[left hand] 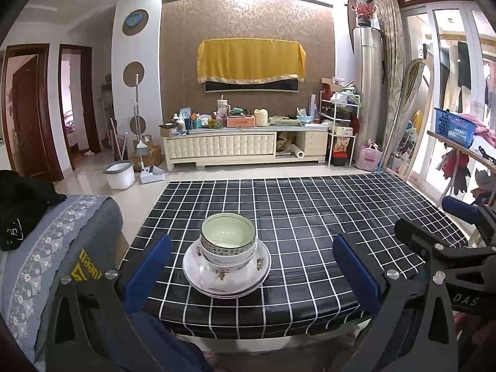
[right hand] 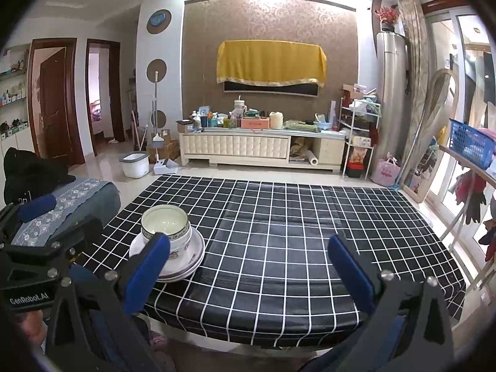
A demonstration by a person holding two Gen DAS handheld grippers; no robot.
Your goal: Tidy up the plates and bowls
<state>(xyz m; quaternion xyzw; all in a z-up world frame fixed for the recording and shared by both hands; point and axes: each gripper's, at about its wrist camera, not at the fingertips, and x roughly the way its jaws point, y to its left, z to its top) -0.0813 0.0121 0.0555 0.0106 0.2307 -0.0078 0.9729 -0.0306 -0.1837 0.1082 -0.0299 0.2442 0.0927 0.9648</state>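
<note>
Black cloth with a white grid covers the surface (left hand: pixel 310 204), which stands in a living room with a cream cabinet (left hand: pixel 245 145) along the far wall.

In the left wrist view, the left tool (left hand: pixel 252 266) is spread wide with nothing between its blue pads (left hand: pixel 148 266). It sits low at the near edge of the surface. Straight ahead of it, centred between the two pads and touching neither, stands the stack of dishes. Two bowls (left hand: pixel 228 241) are nested upright, the upper one with a dark patterned band below its rim and a pale inside. They rest on a pile of white plates (left hand: pixel 226 271) with small flower prints, close to the near left corner of the surface.

In the right wrist view, the right tool (right hand: pixel 251 266) is likewise wide open and holds nothing. It points at bare cloth near the middle of the surface, and the stack lies off to its left: its left pad (right hand: pixel 148 266) overlaps the plates (right hand: pixel 186 257) and the lower bowl (right hand: pixel 167 232) from this angle, though I cannot tell whether it touches them.

Each tool shows at the edge of the other's view, side by side and apart. To the left of the surface is a grey-blue seat cover (left hand: pixel 46 241) with a black garment (left hand: pixel 21 204) on it. A white bucket (left hand: pixel 119 173) stands on the floor beyond.
</note>
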